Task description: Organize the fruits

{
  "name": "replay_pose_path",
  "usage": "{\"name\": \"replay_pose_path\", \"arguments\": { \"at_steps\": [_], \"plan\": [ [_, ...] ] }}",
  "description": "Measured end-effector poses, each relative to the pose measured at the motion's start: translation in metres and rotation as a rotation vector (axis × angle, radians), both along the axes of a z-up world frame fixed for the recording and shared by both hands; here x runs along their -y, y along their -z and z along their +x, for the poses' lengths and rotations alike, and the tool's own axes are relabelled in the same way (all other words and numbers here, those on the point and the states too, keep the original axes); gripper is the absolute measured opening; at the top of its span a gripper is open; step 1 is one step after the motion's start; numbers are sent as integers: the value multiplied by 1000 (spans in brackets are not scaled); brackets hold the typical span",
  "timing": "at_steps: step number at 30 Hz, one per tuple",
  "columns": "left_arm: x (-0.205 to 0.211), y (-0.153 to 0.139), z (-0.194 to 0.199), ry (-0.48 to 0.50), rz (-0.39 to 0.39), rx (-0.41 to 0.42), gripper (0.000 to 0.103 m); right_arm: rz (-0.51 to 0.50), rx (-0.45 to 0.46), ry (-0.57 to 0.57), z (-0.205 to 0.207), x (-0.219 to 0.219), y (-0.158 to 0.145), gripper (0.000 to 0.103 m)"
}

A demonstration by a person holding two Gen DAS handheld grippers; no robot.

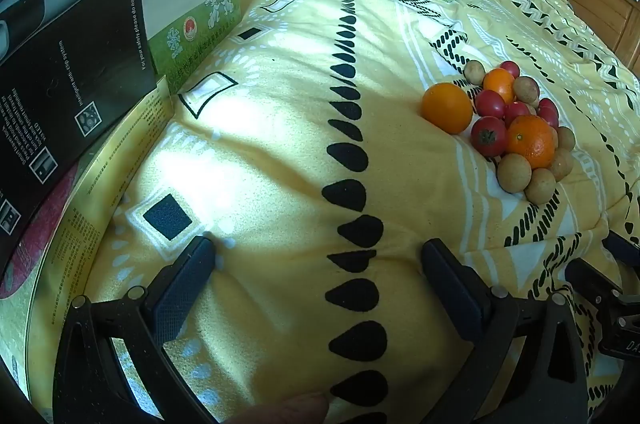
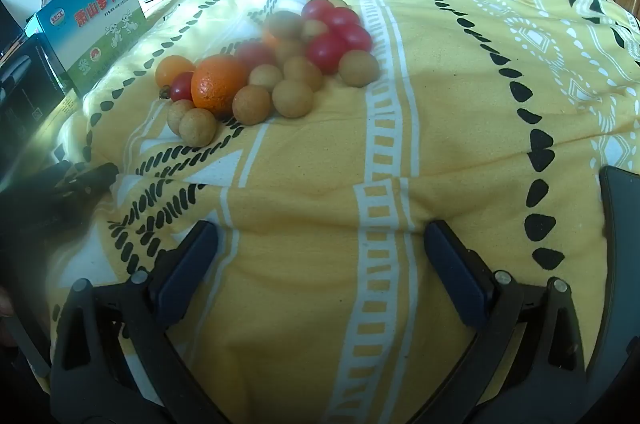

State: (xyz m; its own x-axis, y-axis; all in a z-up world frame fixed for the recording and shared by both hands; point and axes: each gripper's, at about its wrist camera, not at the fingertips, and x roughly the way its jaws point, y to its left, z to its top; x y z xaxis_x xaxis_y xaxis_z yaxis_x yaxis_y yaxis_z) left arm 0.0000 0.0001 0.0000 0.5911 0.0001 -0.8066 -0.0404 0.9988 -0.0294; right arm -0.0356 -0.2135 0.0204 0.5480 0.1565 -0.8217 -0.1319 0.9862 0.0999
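Both the left gripper (image 1: 320, 252) and right gripper (image 2: 322, 234) are held spread and empty, low over the blanket (image 2: 460, 103), seemingly poised before a first pick. The fruits (image 2: 272, 67) are heaped unsorted ahead of the right gripper: oranges (image 2: 219, 83), red tomatoes (image 2: 326, 52) and tan longans (image 2: 293, 98), touching.

You see a matt, fuzzy cloth blanket (image 1: 280, 103), glossy smooth tomatoes (image 2: 326, 51), dimpled oranges (image 1: 446, 107), dull rough longans (image 2: 252, 103), and glossy cardboard boxes (image 1: 192, 3).
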Motion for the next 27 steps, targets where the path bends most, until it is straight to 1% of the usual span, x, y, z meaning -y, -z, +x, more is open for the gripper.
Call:
{"name": "replay_pose_path", "arguments": {
  "at_steps": [15, 20, 27],
  "plan": [
    [0, 0, 0, 0, 1, 0, 103, 1, -1, 0, 2, 2, -1, 103],
    [0, 0, 0, 0, 2, -2, 103, -22, 5, 3, 0, 0, -2, 103],
    [-1, 0, 0, 2, -7, 0, 103, -17, -3, 2, -1, -1, -2, 103]
  ]
}}
